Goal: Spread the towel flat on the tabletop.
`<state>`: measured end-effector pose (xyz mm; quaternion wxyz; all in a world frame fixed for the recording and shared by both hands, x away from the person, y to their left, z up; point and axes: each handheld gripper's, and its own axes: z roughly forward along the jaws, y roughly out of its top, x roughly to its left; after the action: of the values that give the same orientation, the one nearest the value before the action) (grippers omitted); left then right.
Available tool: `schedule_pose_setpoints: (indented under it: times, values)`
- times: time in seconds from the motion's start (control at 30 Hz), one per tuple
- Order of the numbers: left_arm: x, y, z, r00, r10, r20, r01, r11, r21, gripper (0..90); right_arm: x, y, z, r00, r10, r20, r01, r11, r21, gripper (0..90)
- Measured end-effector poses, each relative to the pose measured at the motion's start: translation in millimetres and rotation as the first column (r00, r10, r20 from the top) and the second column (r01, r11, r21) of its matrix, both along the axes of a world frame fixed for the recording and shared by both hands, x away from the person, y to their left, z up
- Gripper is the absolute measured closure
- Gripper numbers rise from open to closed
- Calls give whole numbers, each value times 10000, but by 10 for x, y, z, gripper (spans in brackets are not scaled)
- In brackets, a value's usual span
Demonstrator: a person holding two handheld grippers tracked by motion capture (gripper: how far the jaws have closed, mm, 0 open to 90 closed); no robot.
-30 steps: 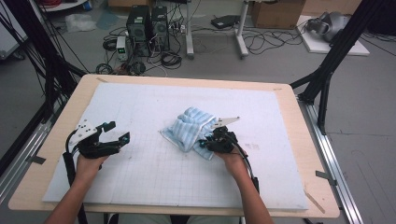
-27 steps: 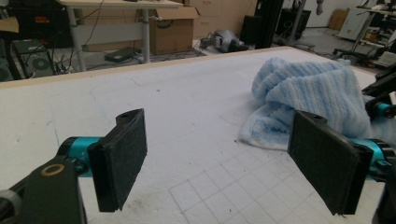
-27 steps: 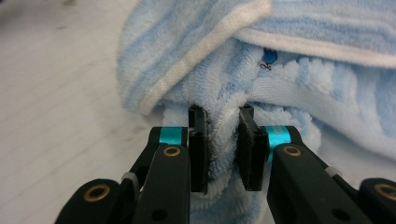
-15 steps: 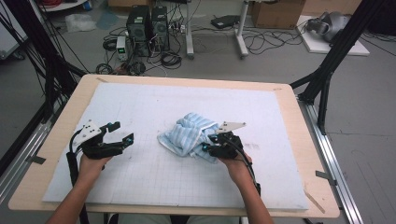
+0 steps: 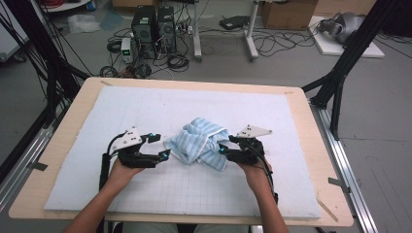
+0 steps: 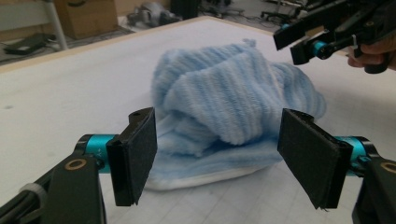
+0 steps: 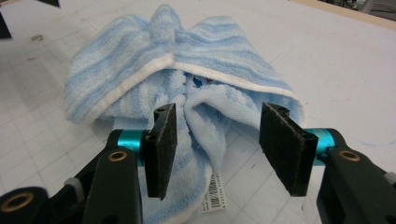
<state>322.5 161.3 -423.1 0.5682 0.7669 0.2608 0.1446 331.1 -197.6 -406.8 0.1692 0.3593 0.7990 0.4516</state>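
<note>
A crumpled light-blue striped towel (image 5: 201,142) lies bunched in the middle of the white mat (image 5: 145,107). My left gripper (image 5: 163,155) sits just left of it, open, its jaws framing the towel's (image 6: 224,107) near edge without touching. My right gripper (image 5: 222,151) is at the towel's right side, open, with a hanging fold of the towel (image 7: 205,116) between its two pads (image 7: 161,149). A white care label (image 7: 212,198) shows under that fold. In the left gripper view, the right gripper (image 6: 299,42) appears beyond the towel.
The mat covers a wooden table (image 5: 318,160) with bare board at the edges. Black frame legs (image 5: 340,73) stand at the right and left back corners. Computers (image 5: 153,24) and cables lie on the floor beyond the table.
My left gripper has moved right across the mat, up to the towel's left edge. The towel has bunched up a little and shifted with my right gripper.
</note>
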Motion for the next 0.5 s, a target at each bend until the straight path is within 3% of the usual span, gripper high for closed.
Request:
schedule_pose_setpoints:
  times: [0.07,0.17,0.2,0.3,0.33,0.37,0.4,0.47,0.5]
  values:
    - [6,-68,-1,9999,-130,-9,130,9999,30,286,-1,-6,4,10000,-24,-7,24,10000,28,452]
    - [69,-352,23,9995,-259,-156,266,9985,471,278,6,-27,4,9999,-98,-20,98,9999,111,429]
    - [69,-352,23,9995,-259,-156,266,9985,471,275,10,-33,3,10000,-91,-28,91,9999,131,415]
    - [138,-535,33,9994,-227,-246,249,9955,916,267,9,-41,3,9998,-193,-50,194,9997,173,391]
    - [175,-637,25,9995,-169,-268,203,9910,1322,266,7,-50,6,9997,-242,-39,242,9995,220,385]
    - [175,-637,25,9995,-169,-268,203,9910,1322,264,7,-53,6,9997,-241,-56,242,9994,236,385]
    - [207,-705,7,9997,-65,-245,104,9864,1638,280,9,-57,2,9997,-220,-89,222,9994,250,385]
    - [223,-716,-5,9996,28,-290,23,9850,1725,387,12,-59,-4,9997,-207,-100,209,9995,218,385]
    - [234,-714,-11,9994,88,-329,-27,9837,1796,387,13,-57,-10,9997,-202,-132,205,9996,193,385]
